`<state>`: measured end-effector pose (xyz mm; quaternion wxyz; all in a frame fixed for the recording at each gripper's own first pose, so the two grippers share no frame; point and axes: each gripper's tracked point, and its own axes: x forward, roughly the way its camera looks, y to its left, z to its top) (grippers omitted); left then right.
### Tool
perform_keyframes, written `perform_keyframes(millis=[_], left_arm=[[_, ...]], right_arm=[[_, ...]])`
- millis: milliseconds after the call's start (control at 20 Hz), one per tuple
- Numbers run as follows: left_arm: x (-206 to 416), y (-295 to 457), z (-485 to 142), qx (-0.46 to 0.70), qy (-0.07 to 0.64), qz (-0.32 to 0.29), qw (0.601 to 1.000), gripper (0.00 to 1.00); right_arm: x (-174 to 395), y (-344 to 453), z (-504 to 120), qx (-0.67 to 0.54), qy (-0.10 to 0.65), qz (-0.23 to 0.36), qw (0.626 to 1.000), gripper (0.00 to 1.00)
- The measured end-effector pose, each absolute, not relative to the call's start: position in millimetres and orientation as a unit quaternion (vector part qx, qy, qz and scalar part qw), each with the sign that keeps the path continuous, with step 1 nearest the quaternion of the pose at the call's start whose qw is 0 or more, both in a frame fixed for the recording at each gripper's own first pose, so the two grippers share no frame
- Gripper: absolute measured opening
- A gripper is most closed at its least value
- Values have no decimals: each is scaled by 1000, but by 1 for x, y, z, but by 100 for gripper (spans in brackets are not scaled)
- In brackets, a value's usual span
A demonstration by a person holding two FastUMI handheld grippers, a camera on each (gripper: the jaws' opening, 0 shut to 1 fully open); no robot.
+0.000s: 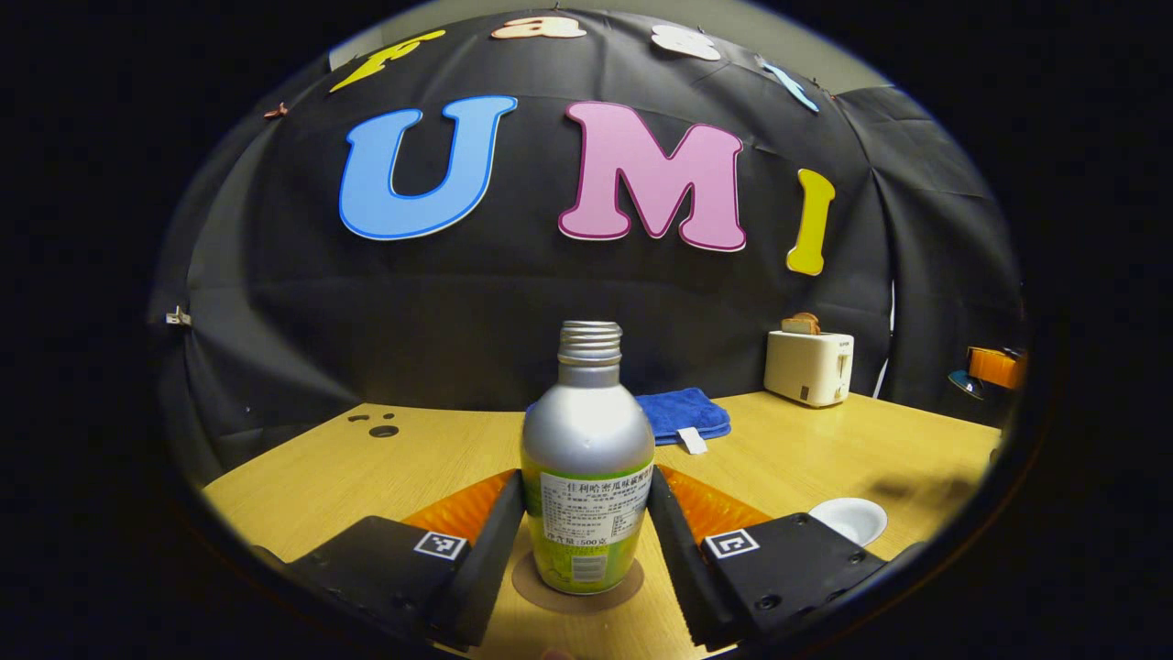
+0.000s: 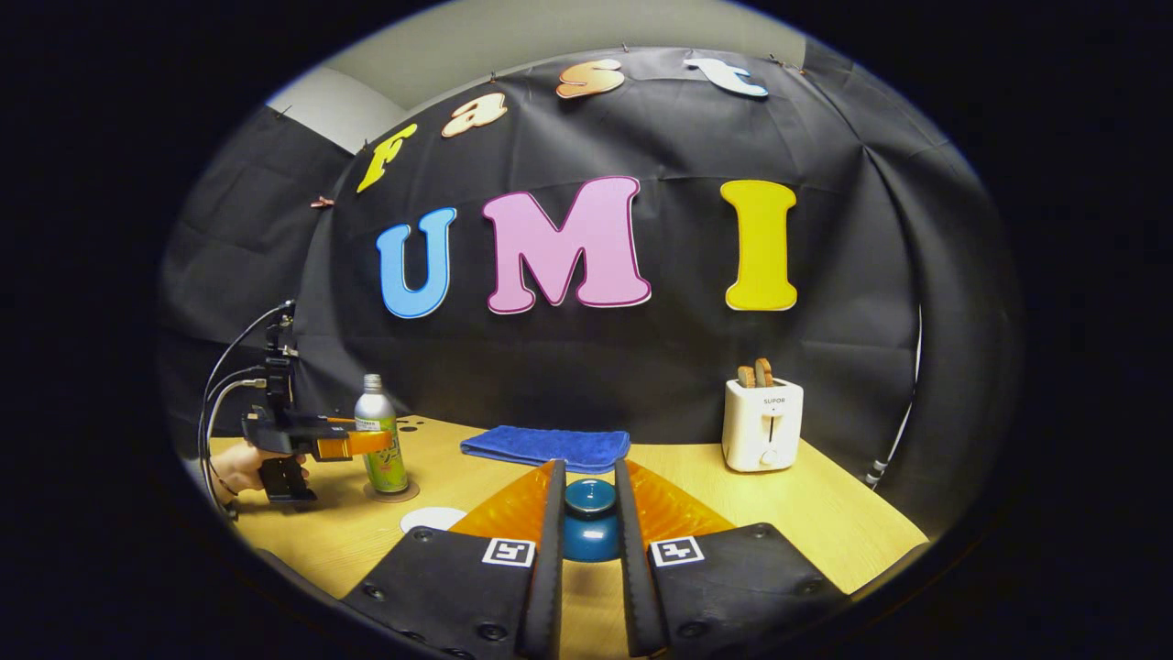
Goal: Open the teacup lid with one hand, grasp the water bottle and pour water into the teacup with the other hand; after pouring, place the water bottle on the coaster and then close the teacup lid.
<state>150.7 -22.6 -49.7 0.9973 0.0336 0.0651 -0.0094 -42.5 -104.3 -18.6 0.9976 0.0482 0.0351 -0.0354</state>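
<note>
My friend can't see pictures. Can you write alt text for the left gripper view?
A silver uncapped water bottle stands on a round coaster on a wooden table, between the left gripper fingers. Behind are a blue towel, a white toaster and a small white dish.

Blue towel [image 2: 546, 447], toaster [image 2: 761, 424] on table [image 2: 825, 513]

The water bottle [image 1: 586, 458] stands on the coaster [image 1: 577, 591] near the desk's [image 1: 367, 467] left edge; towel [image 2: 545, 447] at the back edge, toaster [image 2: 761, 423] toward the back right corner, teacup [image 2: 589, 522] before the towel.
</note>
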Motion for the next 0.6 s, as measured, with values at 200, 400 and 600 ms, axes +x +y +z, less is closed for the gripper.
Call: perform_keyframes(millis=[200,400,600], left_arm=[[151,-25,-56,24,76,-7,997,81],[149,-23,-59,37,79,-3,996,84],[138,-28,-56,36,75,-15,996,92]], right_arm=[[-41,-103,-19,48,35,-34,998,26],[-40,-91,-19,58,36,-19,998,27],[-36,-66,-23,68,42,10,997,32]])
